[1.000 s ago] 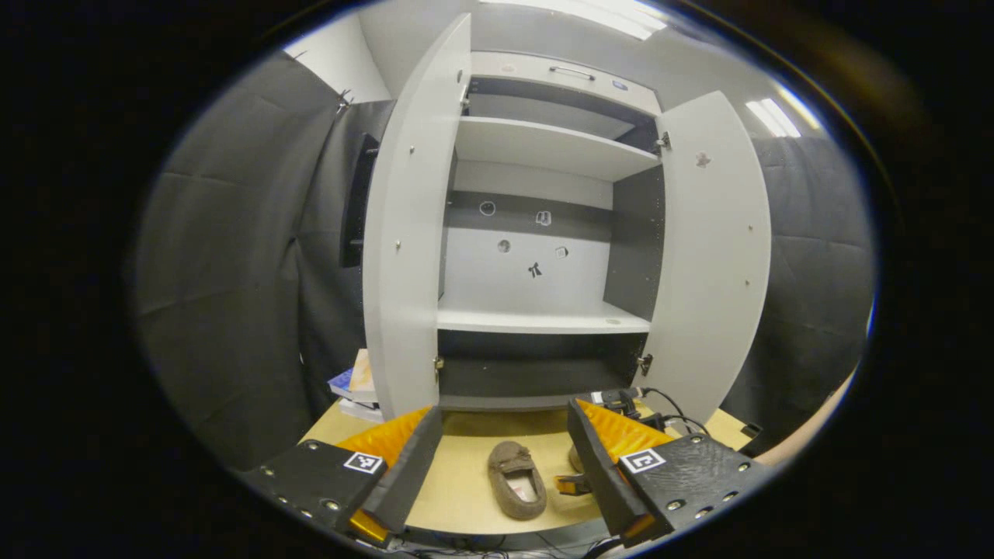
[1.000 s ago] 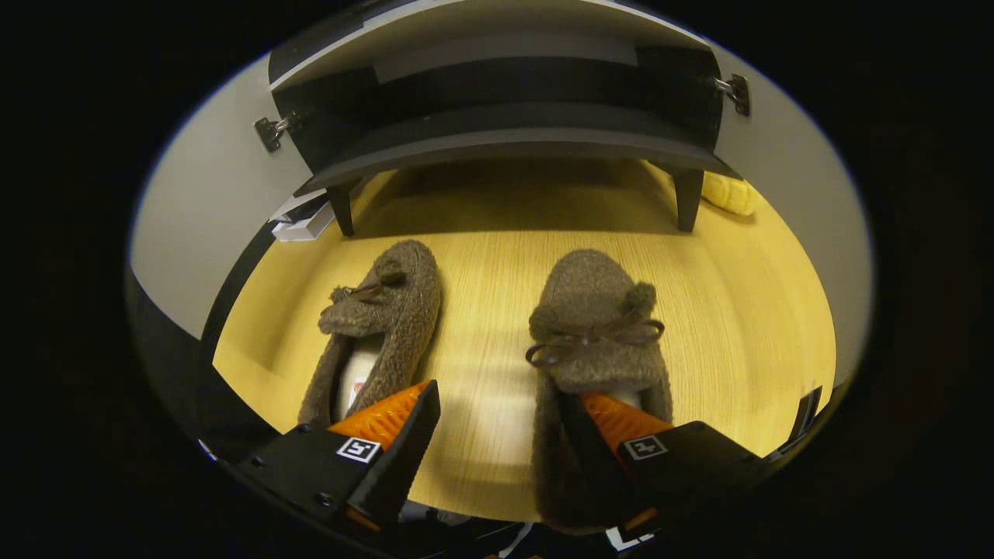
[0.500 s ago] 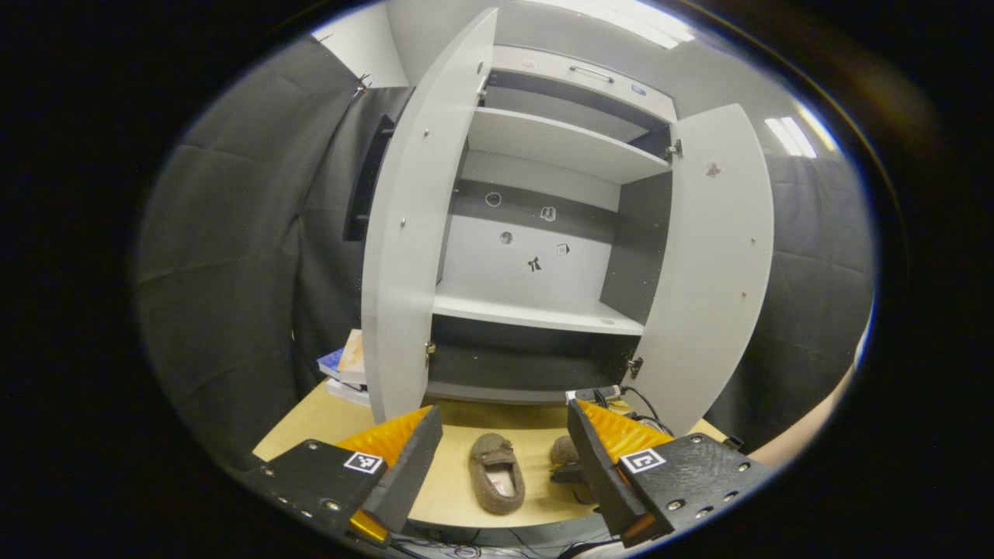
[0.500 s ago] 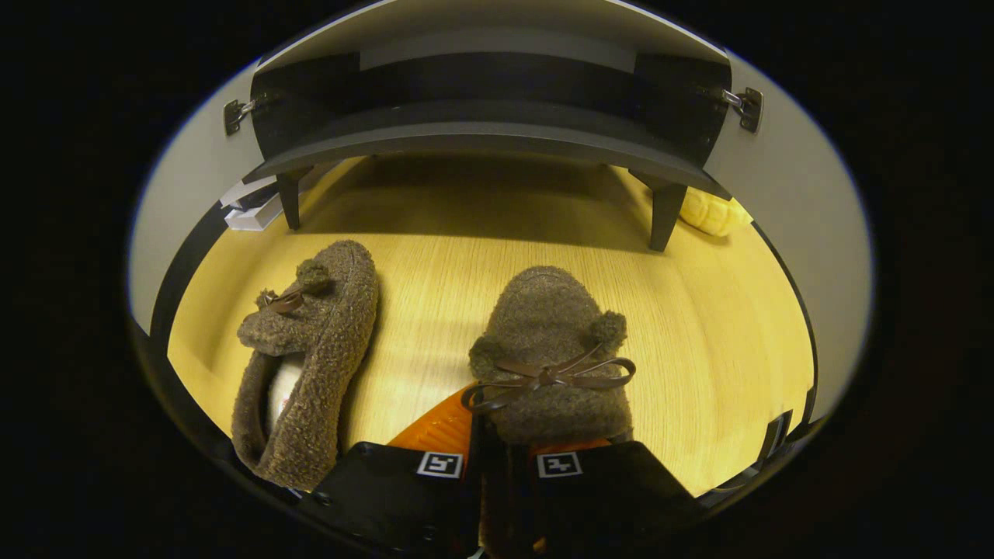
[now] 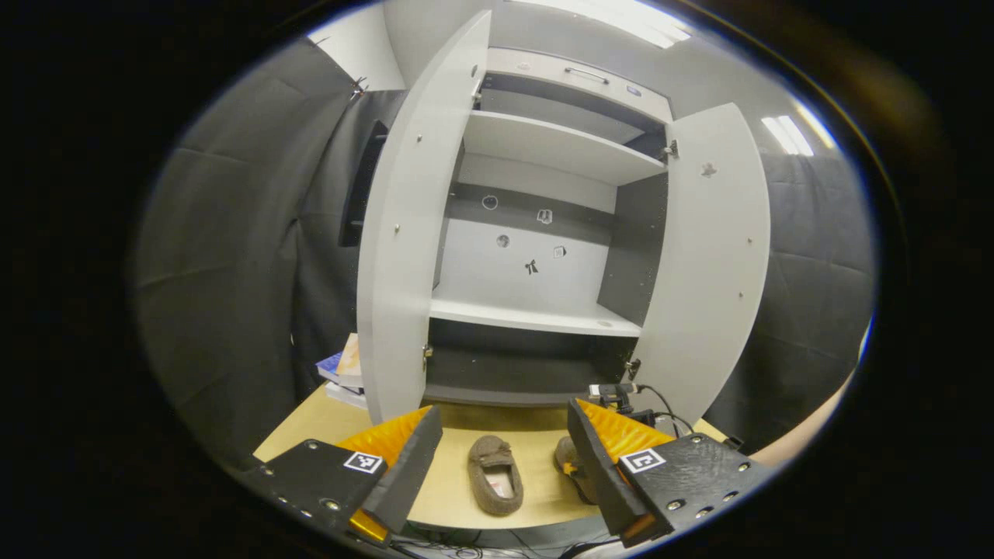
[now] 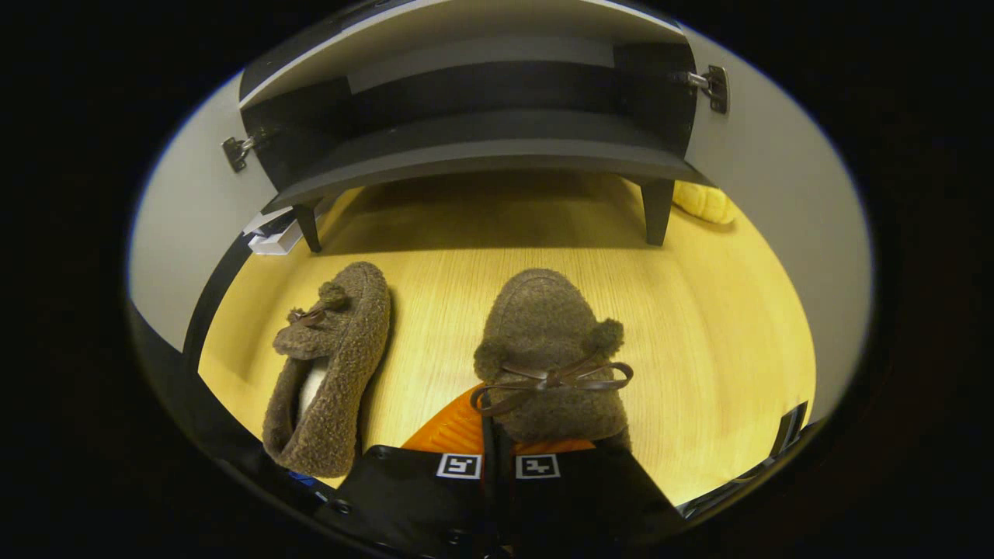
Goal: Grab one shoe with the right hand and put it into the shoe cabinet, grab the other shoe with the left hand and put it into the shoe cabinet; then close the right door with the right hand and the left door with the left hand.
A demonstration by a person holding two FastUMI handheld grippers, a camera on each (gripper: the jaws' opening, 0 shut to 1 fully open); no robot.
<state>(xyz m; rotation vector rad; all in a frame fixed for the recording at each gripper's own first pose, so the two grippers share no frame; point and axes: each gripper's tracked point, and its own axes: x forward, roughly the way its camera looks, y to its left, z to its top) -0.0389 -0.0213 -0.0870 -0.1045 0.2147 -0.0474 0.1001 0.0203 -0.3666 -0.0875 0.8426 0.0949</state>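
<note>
While the right gripper (image 6: 497, 454) stands pinched tight on the collar of the right-hand shoe (image 6: 547, 349), toe pointing away from it toward the shoe cabinet (image 6: 481, 136), the other shoe (image 6: 330, 373) lies on the wooden table (image 6: 722, 326) just off to its left. Farther back, the left gripper (image 5: 503, 450) hangs wide apart and empty, facing the cabinet's two swung-out doors (image 5: 404, 233).

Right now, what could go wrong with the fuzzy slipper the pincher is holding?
The right gripper pinches only the heel edge of the held slipper, so its toe may droop or slip out when lifted. Swinging up, it could bump the cabinet's bottom edge or nudge the other slipper lying close beside it.
</note>
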